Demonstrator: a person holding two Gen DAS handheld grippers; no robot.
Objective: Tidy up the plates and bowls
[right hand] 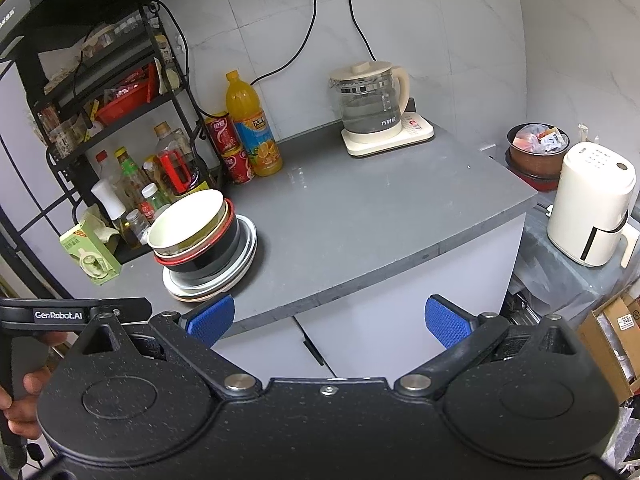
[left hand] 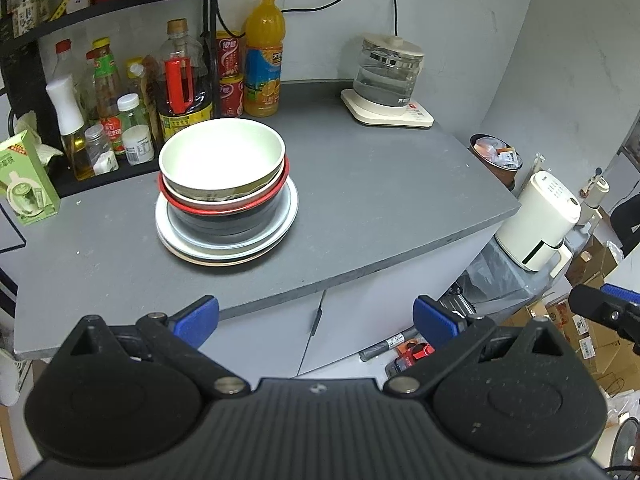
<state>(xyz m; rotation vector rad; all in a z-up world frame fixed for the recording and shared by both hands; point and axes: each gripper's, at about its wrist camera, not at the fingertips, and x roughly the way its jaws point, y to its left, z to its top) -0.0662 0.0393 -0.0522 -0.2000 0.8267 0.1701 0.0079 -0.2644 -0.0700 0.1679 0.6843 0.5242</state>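
Bowls and plates (left hand: 226,200) sit in one pile on the gray counter (left hand: 360,208), near its left side and just in front of the bottles (left hand: 120,104). At the bottom are flat plates (right hand: 212,280), pale and whitish. On them stands a black bowl (left hand: 228,220), then a red-rimmed bowl (left hand: 224,204), and on top a cream bowl (left hand: 222,156) with nothing in it. The pile leans a little. Behind it stands a tall orange juice bottle (left hand: 264,56) next to red cans (left hand: 231,76). A glass kettle (left hand: 386,76) on a white base sits at the back of the counter, well apart from the pile. The left gripper (left hand: 316,316) hangs in front of the counter edge with its blue pads (left hand: 198,318) spread wide and nothing between them. The right gripper (right hand: 328,318) is also spread wide and holds nothing; its blue pads (right hand: 446,320) are over the white cupboard doors (right hand: 360,336). A hand (right hand: 20,404) grips a black handle at the left edge of the right wrist view.
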